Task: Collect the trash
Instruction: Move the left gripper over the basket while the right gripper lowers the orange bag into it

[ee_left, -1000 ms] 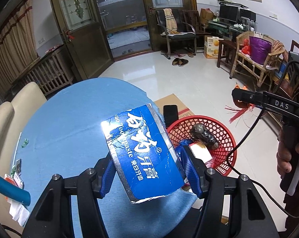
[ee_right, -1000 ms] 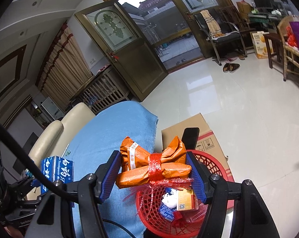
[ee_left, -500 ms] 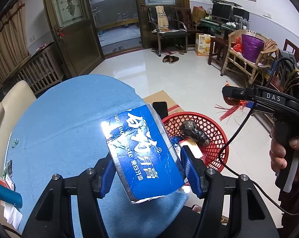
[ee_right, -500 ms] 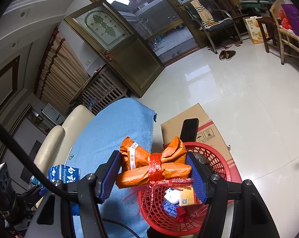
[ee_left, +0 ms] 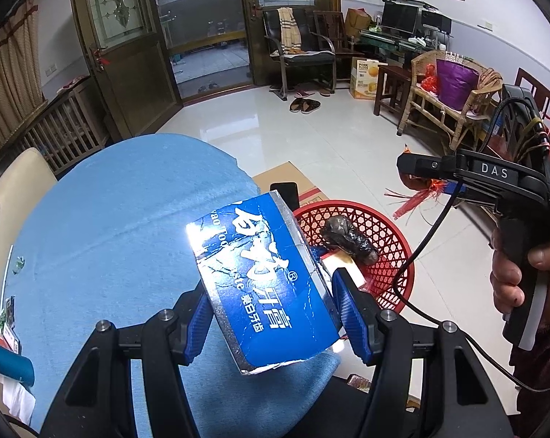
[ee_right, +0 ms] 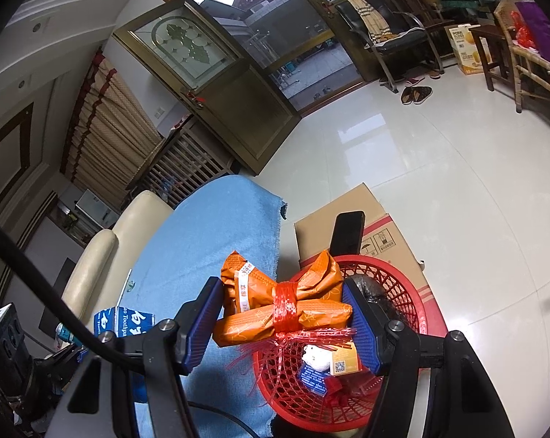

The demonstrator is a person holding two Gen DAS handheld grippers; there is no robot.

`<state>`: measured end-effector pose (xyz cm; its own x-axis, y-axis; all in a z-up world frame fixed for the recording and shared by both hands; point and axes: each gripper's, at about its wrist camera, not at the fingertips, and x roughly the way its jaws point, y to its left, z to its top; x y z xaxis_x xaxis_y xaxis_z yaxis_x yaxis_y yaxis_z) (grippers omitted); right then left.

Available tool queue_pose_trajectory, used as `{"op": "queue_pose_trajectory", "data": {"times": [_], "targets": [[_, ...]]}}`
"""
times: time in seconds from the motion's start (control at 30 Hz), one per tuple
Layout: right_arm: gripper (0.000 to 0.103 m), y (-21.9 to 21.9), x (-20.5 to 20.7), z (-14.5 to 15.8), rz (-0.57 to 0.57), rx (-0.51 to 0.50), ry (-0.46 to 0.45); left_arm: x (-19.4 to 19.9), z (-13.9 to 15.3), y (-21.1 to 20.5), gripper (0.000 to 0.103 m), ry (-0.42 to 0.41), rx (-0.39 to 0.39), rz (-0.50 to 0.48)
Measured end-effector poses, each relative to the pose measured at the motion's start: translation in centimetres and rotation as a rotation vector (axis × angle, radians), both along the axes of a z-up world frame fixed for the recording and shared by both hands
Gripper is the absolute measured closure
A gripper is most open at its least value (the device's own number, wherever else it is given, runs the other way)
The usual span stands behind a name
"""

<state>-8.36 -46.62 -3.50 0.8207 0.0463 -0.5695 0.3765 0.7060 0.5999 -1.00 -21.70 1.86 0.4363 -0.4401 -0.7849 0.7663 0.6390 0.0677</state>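
My left gripper [ee_left: 271, 314] is shut on a blue toothpaste box [ee_left: 264, 281] and holds it above the blue-clothed table [ee_left: 110, 226], near its edge beside the red basket [ee_left: 391, 230]. My right gripper [ee_right: 282, 323] is shut on an orange wrapped packet tied with red string [ee_right: 282, 310], held over the near rim of the red basket [ee_right: 413, 299]. The basket holds a dark bag [ee_left: 347, 235] and small wrappers [ee_right: 326, 361]. The toothpaste box also shows in the right wrist view [ee_right: 125, 323], and the right gripper in the left wrist view [ee_left: 417, 166].
A cardboard box [ee_right: 377, 219] with a black phone [ee_right: 347, 231] on it lies behind the basket. Cream chairs [ee_right: 103, 266] stand at the table's far side. Scraps [ee_left: 8, 314] lie at the table's left edge. Wicker chair [ee_left: 453, 109] and desk stand at the right wall.
The left gripper has swung slightly with the box still gripped; the basket now sits further right in its view. The right gripper has tilted a little over the basket, still holding the packet.
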Motion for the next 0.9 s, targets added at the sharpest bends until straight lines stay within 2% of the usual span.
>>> {"op": "queue_pose_trajectory", "data": {"times": [0.9], "targets": [[0.034, -0.5, 0.4, -1.1, -0.010, 0.050, 0.026, 0.0, -1.2, -1.2, 0.039, 0.048, -0.011, -0.078]]}}
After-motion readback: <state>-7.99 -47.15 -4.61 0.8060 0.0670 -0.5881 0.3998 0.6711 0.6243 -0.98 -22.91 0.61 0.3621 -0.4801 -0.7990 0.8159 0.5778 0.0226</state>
